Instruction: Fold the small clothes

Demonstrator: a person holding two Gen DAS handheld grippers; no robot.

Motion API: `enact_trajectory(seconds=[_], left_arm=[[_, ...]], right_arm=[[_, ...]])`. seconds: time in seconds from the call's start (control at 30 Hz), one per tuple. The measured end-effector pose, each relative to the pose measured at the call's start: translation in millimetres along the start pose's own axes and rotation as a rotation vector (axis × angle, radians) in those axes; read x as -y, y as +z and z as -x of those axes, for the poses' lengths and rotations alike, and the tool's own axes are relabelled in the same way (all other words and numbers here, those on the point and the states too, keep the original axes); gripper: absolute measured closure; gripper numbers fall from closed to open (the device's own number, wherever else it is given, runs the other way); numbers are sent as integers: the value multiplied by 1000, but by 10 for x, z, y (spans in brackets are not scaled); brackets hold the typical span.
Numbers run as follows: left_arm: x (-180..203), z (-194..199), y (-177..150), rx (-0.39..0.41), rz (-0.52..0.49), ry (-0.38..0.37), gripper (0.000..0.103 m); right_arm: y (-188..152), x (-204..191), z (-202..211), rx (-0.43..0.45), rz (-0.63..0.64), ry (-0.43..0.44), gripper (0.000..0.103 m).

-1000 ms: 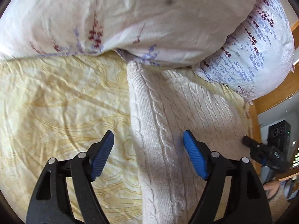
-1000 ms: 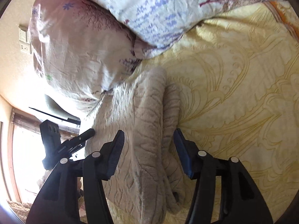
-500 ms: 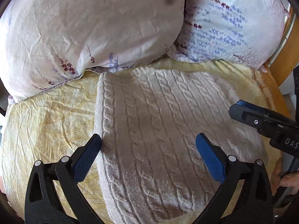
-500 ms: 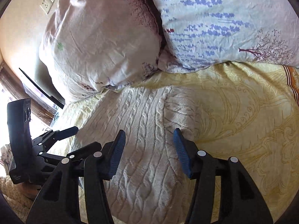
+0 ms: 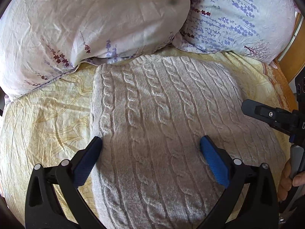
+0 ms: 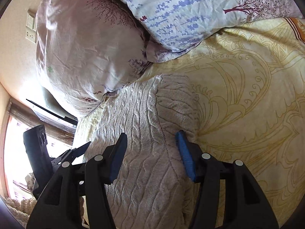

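A cream cable-knit sweater [image 5: 164, 114] lies folded into a rectangle on the yellow patterned bedsheet [image 5: 47, 114], its far edge against the pillows. My left gripper [image 5: 150, 152] is open and empty, just above the sweater's near left part. My right gripper [image 6: 150, 150] is open and empty over the sweater's [image 6: 144, 114] right edge, where a folded layer forms a thick corner. The right gripper also shows in the left wrist view [image 5: 270, 116] at the sweater's right side. The left gripper shows in the right wrist view [image 6: 63, 156] at the far left.
Two floral pillows [image 5: 95, 19] [image 5: 238, 15] lie at the head of the bed behind the sweater. A wooden bed frame [image 5: 293, 61] runs along the right. A wall with a switch plate [image 6: 31, 28] and a bright window [image 6: 13, 152] are at the left.
Both grippers pulled back and turned, so the whole folded sweater came into view. The sweater lies flatter and wider. Both grippers stayed open.
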State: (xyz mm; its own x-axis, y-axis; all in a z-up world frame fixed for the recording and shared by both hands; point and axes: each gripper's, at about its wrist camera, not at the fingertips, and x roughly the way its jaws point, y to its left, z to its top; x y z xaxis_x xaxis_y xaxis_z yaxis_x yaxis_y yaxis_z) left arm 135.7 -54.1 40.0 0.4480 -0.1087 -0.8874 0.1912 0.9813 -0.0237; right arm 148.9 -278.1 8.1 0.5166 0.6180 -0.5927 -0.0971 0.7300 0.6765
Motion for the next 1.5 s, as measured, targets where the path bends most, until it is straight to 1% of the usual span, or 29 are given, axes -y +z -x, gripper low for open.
enact_trajectory(seconds=[0.03, 0.1, 0.2, 0.27, 0.37, 0.4, 0.47, 0.5, 0.57, 0.63, 0.7, 0.73, 0.77, 0.8, 0.83, 0.87, 0.9, 0.93, 0.97, 1.0, 1.03, 1.07, 1.1, 1.17, 1.23, 1.3, 1.37, 1.43, 1.5], left_arm=[[-4, 7, -1, 4, -3, -2, 2], [-21, 95, -17, 16, -5, -2, 2], [-87, 325, -114, 72, 1, -7, 2], [-114, 440, -214, 107, -10, 34, 2], [-107, 442, -349, 91, -33, 59, 2], [-97, 403, -377, 74, -40, 72, 2], [-96, 352, -424, 63, -36, 73, 2], [-107, 335, -437, 58, -28, 68, 2], [-142, 278, -438, 37, -3, 47, 2], [-203, 218, -447, 28, 32, 12, 2], [-284, 179, -457, 26, 66, -34, 2], [-308, 202, -457, 29, 75, -40, 2], [-325, 280, -470, 48, 84, -32, 2], [-329, 421, -505, 97, 81, -15, 2], [-310, 578, -558, 163, 62, -6, 3], [-276, 724, -619, 231, 30, -7, 3], [-224, 853, -690, 293, -12, -3, 3], [-161, 938, -751, 334, -53, 6, 3], [-97, 974, -794, 353, -87, 11, 3], [-35, 966, -829, 352, -113, 6, 3], [7, 923, -846, 332, -125, 2, 3], [32, 863, -851, 306, -124, -3, 6], [41, 799, -865, 281, -118, -15, 11], [47, 671, -899, 224, -104, -31, 17], [57, 589, -917, 208, -118, -2, 17], [54, 537, -912, 178, -112, -4, 17], [44, 457, -898, 141, -99, -2, 16], [68, 378, -922, 121, -117, 23, 13], [96, 335, -942, 121, -147, 49, 10]], right_arm=[[3, -8, 23, -1, -6, -2, 47], [-22, -96, 128, 26, 11, -41, 47], [-175, -331, 334, 100, 139, -127, 47], [-333, -460, 414, 127, 225, -196, 47], [-589, -582, 396, 122, 342, -313, 47], [-662, -598, 344, 103, 374, -364, 47], [-774, -551, 232, 61, 392, -430, 46], [-815, -507, 191, 48, 388, -452, 44], [-864, -410, 178, 64, 366, -468, 31], [-844, -324, 191, 71, 326, -476, 21], [-808, -320, 216, 66, 306, -480, 21], [-812, -378, 276, 91, 323, -490, 23], [-826, -464, 355, 134, 351, -490, 29], [-872, -569, 478, 188, 381, -477, 30], [-909, -663, 593, 241, 411, -460, 30], [-943, -739, 673, 275, 438, -446, 32], [-974, -798, 714, 288, 460, -432, 35], [-1003, -835, 722, 285, 476, -423, 43], [-1024, -854, 705, 275, 483, -414, 48], [-1042, -859, 676, 260, 483, -406, 50], [-1059, -850, 632, 245, 481, -408, 55], [-1072, -839, 582, 229, 478, -411, 59], [-1082, -818, 533, 215, 475, -414, 60], [-1143, -800, 446, 191, 479, -436, 63], [-1188, -749, 330, 150, 476, -463, 66], [-1237, -679, 234, 118, 466, -480, 68], [-1281, -660, 185, 122, 484, -487, 67], [-1296, -671, 147, 122, 502, -502, 67], [-1269, -664, 143, 113, 513, -496, 67]])
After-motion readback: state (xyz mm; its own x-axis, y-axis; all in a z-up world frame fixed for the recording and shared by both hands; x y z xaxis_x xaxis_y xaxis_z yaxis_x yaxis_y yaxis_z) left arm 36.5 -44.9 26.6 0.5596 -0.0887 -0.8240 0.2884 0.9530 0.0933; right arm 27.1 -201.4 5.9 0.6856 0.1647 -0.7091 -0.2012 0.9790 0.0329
